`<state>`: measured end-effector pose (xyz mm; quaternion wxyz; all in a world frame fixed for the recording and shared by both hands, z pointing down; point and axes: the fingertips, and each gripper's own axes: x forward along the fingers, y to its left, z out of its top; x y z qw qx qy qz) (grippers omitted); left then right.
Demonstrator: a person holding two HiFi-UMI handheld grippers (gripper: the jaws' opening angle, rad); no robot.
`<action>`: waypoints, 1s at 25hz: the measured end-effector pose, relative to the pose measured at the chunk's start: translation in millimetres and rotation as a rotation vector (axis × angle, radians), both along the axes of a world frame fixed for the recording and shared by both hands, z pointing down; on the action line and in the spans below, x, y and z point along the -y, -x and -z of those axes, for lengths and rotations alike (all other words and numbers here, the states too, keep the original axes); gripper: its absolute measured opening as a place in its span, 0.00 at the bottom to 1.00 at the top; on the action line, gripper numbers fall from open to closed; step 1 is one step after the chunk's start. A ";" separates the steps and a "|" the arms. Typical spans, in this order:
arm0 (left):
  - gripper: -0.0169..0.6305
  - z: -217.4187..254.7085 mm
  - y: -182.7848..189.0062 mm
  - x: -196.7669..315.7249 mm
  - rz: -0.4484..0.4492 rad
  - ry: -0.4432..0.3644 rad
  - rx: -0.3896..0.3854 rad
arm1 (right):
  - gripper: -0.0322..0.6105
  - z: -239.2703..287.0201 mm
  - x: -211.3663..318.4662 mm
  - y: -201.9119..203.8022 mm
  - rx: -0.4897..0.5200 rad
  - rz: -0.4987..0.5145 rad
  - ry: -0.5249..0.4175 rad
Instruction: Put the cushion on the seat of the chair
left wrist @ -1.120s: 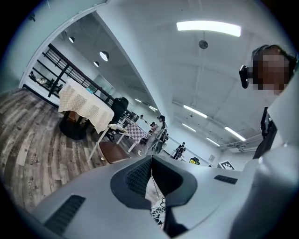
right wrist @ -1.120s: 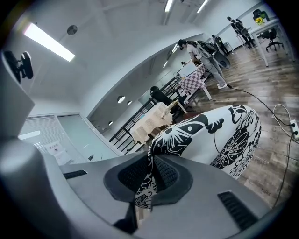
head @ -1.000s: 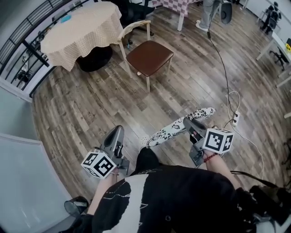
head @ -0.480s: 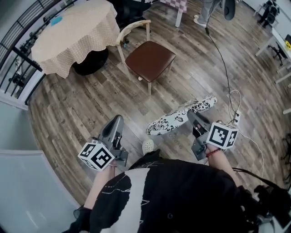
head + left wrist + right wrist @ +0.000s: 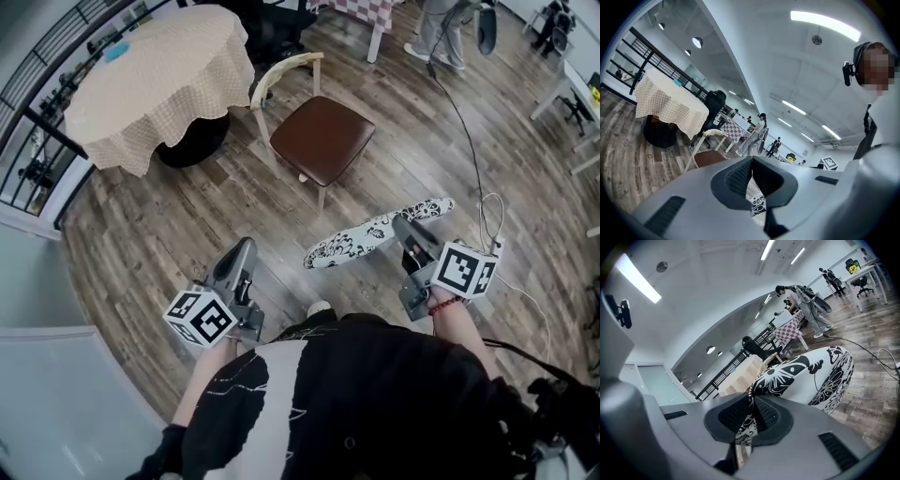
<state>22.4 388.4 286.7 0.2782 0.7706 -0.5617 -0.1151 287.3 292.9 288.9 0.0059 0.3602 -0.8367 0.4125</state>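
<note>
- Cushion hangs mid-frame, its right end pinched in the jaws of the right gripper, long axis running left.
- Above it, well apart, waits the chair seat.
- Lower left, the left gripper has its jaws pressed together, empty.

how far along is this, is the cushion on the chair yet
Not yet. Done: the cushion is picked up, with the right tongs shut on its edge, holding it off the wooden floor. In hand: it hangs short of the chair, apart from it. Left: laying it on the brown seat, which is bare. The left tongs are shut and empty.
</note>
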 end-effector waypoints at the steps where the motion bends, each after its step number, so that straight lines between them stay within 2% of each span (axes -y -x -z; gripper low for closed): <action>1: 0.05 1.3 11.8 10.1 -0.006 0.006 -0.004 | 0.09 3.2 9.8 12.9 -0.001 -0.004 0.004; 4: 0.05 4.6 30.1 29.4 -0.024 0.017 -0.012 | 0.09 10.1 28.2 37.2 0.002 -0.018 0.015; 8: 0.05 2.7 30.2 37.9 -0.040 0.015 -0.022 | 0.09 13.0 31.9 50.2 0.003 -0.009 0.009; 12: 0.05 -1.4 28.3 45.4 -0.048 0.012 -0.048 | 0.09 10.9 32.8 51.6 -0.027 -0.015 0.006; 18: 0.05 -4.5 26.0 55.1 -0.054 0.025 -0.048 | 0.09 0.9 42.7 51.5 -0.030 -0.021 0.037; 25: 0.05 -9.2 28.8 77.8 -0.043 0.045 -0.055 | 0.09 -4.3 74.0 61.5 -0.022 0.005 0.049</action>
